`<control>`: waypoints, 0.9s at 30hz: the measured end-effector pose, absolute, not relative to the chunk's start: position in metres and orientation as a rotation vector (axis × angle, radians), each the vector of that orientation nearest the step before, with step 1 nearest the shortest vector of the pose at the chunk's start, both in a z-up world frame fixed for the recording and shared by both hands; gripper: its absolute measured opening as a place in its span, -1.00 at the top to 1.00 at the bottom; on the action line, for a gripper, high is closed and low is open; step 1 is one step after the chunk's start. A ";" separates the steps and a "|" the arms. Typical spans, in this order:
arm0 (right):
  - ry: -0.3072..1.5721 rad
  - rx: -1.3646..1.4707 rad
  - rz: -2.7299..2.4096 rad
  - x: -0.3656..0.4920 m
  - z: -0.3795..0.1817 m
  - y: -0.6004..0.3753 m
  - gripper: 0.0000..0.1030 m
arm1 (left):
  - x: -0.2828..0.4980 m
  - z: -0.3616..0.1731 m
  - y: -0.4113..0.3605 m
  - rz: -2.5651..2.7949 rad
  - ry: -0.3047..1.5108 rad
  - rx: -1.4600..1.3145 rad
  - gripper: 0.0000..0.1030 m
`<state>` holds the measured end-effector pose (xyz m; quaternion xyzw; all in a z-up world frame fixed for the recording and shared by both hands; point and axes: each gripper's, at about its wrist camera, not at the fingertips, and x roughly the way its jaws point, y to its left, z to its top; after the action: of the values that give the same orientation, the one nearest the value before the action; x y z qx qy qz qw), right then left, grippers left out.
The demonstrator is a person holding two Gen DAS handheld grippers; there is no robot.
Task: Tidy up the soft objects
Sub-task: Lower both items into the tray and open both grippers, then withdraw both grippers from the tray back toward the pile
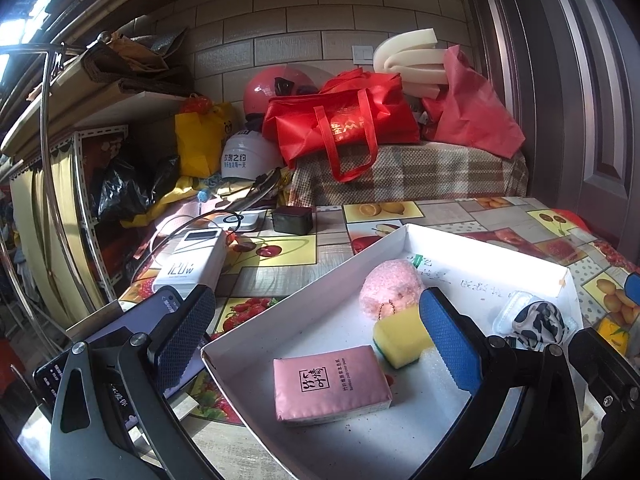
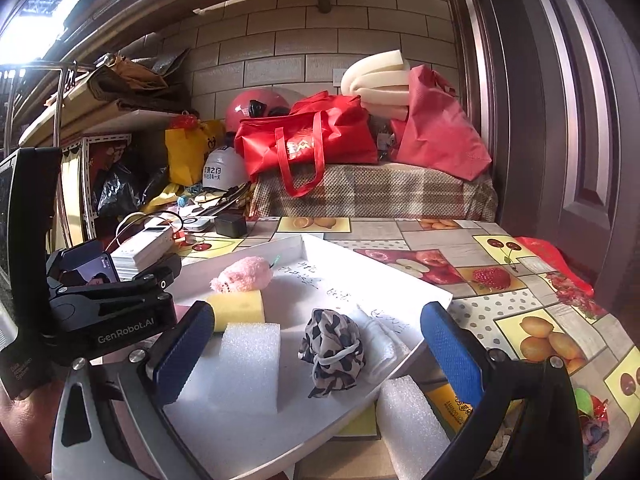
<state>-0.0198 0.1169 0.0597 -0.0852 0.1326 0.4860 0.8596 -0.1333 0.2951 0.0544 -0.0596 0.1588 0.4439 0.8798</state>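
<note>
Both grippers hung over the white tray [image 1: 500, 248], each spread wide and holding nothing — the left gripper [image 1: 316, 328] above the pink tissue pack [image 1: 330, 384] by the tray's near edge, the right gripper [image 2: 316, 344] over the spotted cloth bundle [image 2: 334, 352]. Already gathered inside were the yellow sponge [image 2: 238, 308], the pink plush [image 2: 244, 274] toward the far corner and a white foam block [image 2: 248, 364]. Another foam piece [image 2: 412, 428] lay on the table just outside the tray's near edge — probably next to go in.
</note>
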 end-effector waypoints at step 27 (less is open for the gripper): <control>0.235 -0.015 1.023 -0.024 0.072 0.002 -1.00 | -0.157 0.054 0.212 0.760 0.291 -0.111 -1.00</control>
<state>-0.0236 0.0021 0.0719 -0.0073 0.1120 0.4883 0.8654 -0.1569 0.2122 0.0539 -0.0541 0.1414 0.3693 0.9169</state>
